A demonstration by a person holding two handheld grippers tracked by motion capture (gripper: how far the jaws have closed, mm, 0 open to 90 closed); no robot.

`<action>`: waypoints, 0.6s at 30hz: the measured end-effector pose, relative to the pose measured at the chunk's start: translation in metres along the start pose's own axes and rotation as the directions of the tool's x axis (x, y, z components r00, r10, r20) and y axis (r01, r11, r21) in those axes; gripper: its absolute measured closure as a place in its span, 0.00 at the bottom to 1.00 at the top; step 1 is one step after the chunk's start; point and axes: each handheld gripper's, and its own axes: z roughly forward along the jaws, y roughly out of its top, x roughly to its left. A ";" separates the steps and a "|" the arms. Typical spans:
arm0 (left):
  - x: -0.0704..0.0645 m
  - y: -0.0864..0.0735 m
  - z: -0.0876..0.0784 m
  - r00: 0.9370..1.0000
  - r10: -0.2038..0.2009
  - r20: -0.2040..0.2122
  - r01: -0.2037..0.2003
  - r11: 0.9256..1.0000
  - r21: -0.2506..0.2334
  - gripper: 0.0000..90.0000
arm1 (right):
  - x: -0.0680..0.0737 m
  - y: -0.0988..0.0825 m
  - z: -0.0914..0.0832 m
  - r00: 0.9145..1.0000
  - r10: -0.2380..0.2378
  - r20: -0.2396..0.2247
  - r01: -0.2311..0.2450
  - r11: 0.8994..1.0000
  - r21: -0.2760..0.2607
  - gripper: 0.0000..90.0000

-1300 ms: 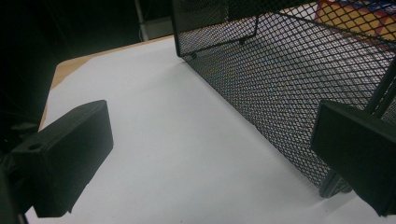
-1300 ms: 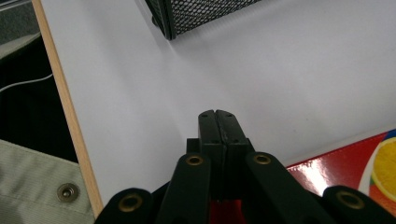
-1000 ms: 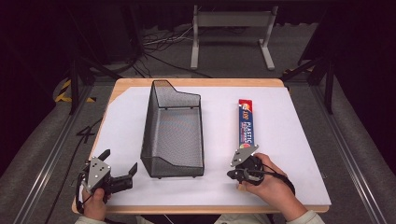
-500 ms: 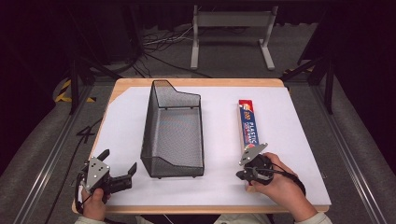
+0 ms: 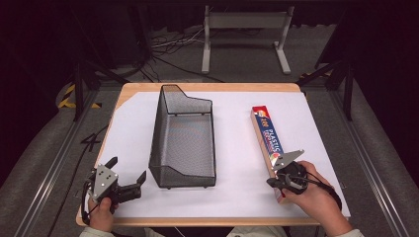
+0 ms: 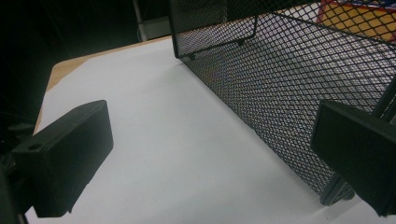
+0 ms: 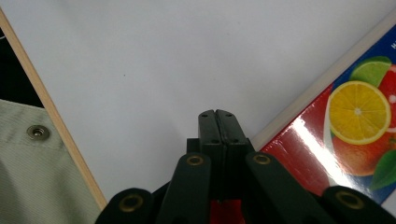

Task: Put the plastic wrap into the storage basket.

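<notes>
White tabletop (image 5: 237, 197) lit bright from above, bg around it nearly black; glare streak on glossy red cardboard box (image 7: 327, 163), close-ups kinda soft.

Wooden table (image 5: 207, 87) w/ white sheet (image 5: 237, 148) over most of top. Grey carpet floor (image 5: 44, 143) around. Beyond table: white metal stand (image 5: 245, 22), two legs, cables (image 5: 170, 47) loose on floor nr it. Yellow-black tape (image 5: 66, 96) far left. Dark mark (image 5: 91, 142) on floor left of table, poss. a "4". Khaki fabric w/ snap button (image 7: 37, 132) past table edge.
</notes>
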 end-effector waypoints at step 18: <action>0.000 0.001 0.001 1.000 0.000 0.000 0.000 1.000 -0.002 0.00 | -0.001 -0.012 -0.028 0.999 -0.037 -0.029 0.015 0.842 -0.539 0.64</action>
